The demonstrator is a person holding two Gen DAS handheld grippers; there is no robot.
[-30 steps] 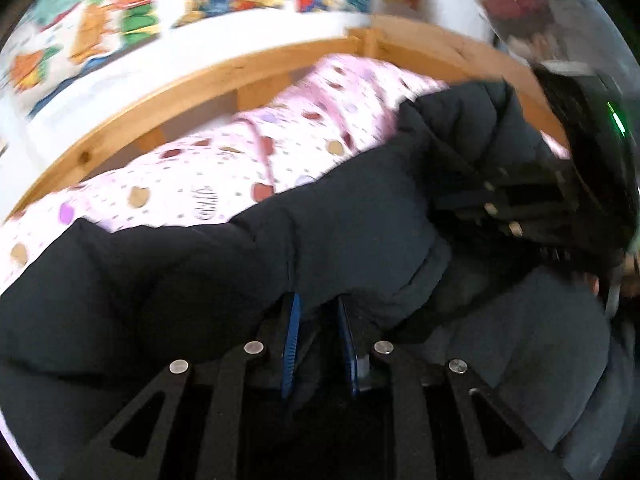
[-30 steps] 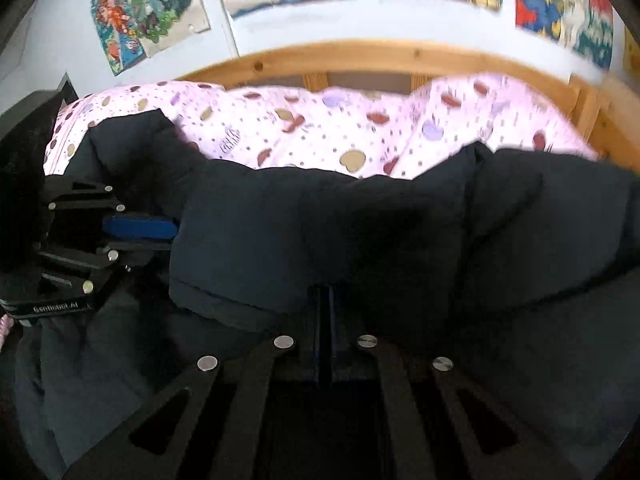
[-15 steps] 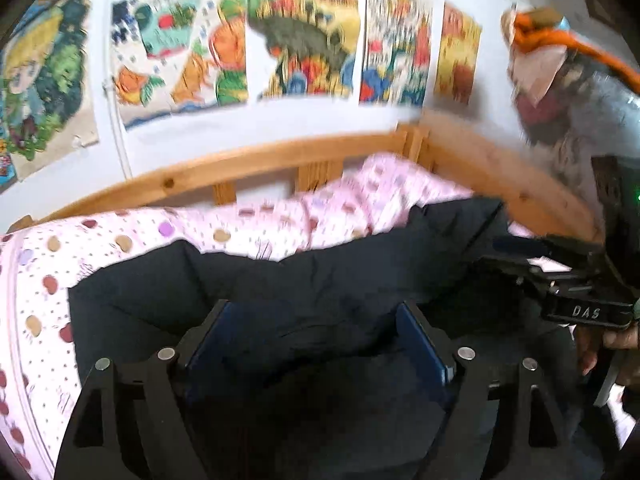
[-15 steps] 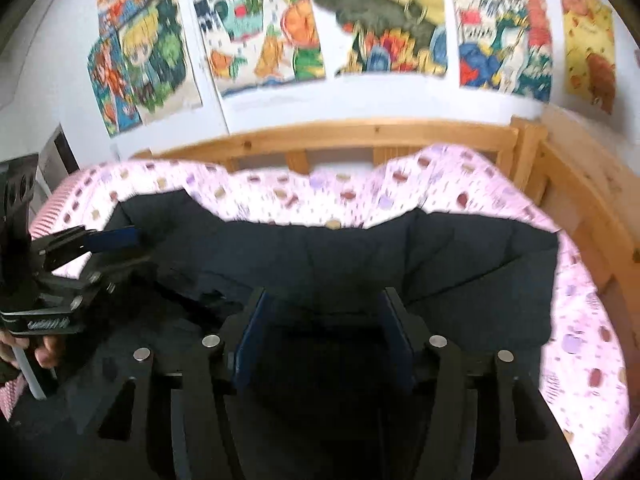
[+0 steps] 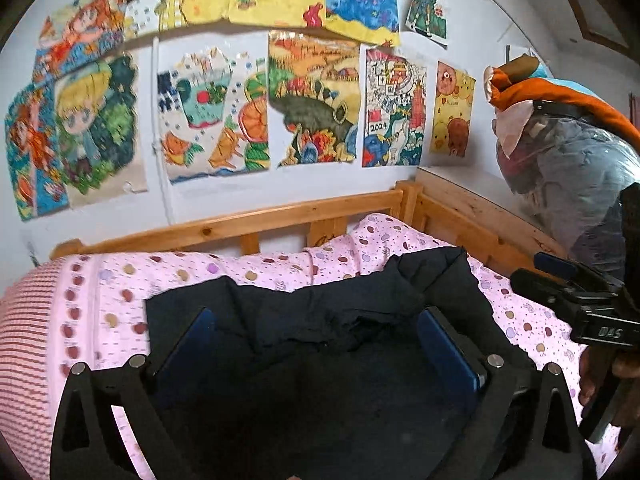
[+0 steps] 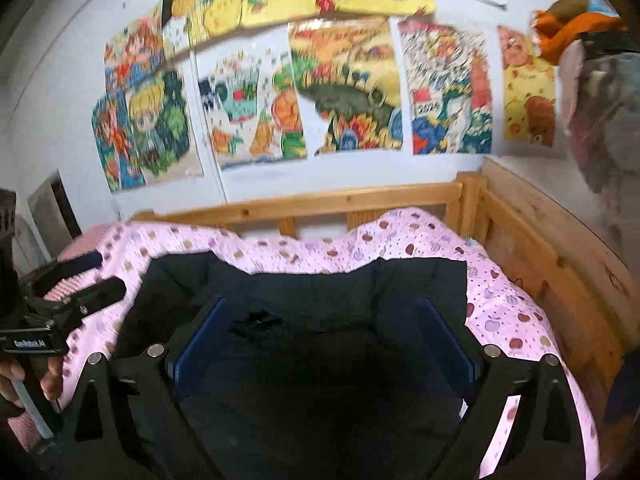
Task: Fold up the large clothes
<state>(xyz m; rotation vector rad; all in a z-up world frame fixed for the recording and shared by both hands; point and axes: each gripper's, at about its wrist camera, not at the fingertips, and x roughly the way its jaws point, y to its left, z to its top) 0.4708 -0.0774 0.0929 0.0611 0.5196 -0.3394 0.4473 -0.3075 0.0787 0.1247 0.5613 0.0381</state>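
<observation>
Where a second ago both grippers were pinched shut on its folds, the large black padded jacket now lies released on the pink apple-print bedsheet, spread flat across the middle of the bed with its far edge doubled back into a soft, rumpled ridge. Its fabric looks matte and quilted, though the darkness hides most of the stitching.

Above it, the left gripper has its jaws spread wide, blue pads facing each other across bare jacket, holding nothing. The right gripper has its jaws equally wide apart and is just as empty. Both have risen since half a second ago, so more wall shows.

Around the mattress runs the pale pine bed rail, smooth with visible knots. Behind it the colourful children's drawings on curling paper cover the white wall.

Only the left view shows the red-striped pillow at the bed's head in full and, sharply, the orange-topped plastic-wrapped bundle hanging at the right. The right view is blurrier, but alone shows the jacket's squared right corner against the sheet.
</observation>
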